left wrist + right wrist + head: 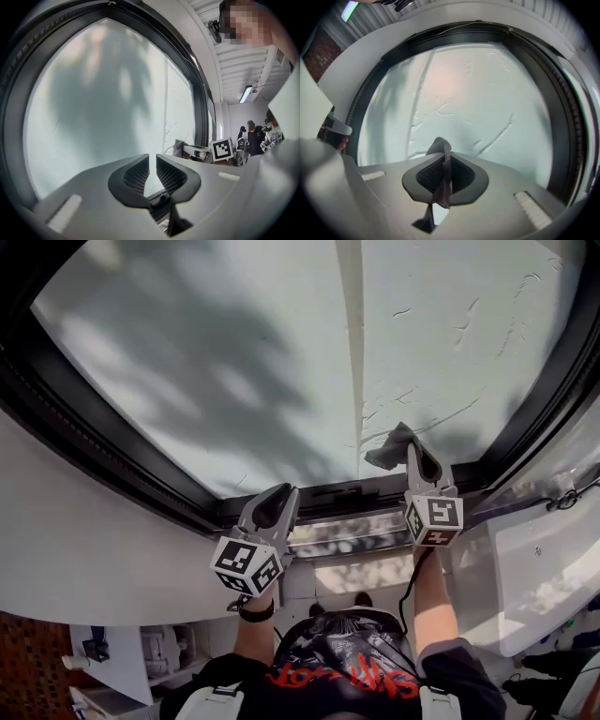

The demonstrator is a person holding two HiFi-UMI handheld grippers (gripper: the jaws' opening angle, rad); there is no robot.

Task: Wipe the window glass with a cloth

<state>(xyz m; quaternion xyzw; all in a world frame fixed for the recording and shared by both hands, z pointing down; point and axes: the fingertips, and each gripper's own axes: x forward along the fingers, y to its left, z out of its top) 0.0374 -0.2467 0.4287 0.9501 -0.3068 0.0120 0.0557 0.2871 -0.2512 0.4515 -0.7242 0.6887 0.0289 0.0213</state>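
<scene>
The window glass (234,352) fills the head view, pale and frosted, with streak marks on its right pane. My right gripper (413,450) is shut on a dark grey cloth (389,448), which it holds against the lower part of the right pane. In the right gripper view the cloth (443,180) is pinched between the jaws, its tip poking toward the glass (487,93). My left gripper (284,495) sits lower and to the left, near the bottom frame. Its jaws stand almost together with nothing in them, seen at the left gripper (152,165) before the glass (93,103).
A black window frame (112,465) rings the glass, and a pale vertical strip (350,334) divides the panes. A white sill (94,549) lies below and a white unit (534,568) stands at the right. People (255,136) stand far back in the room.
</scene>
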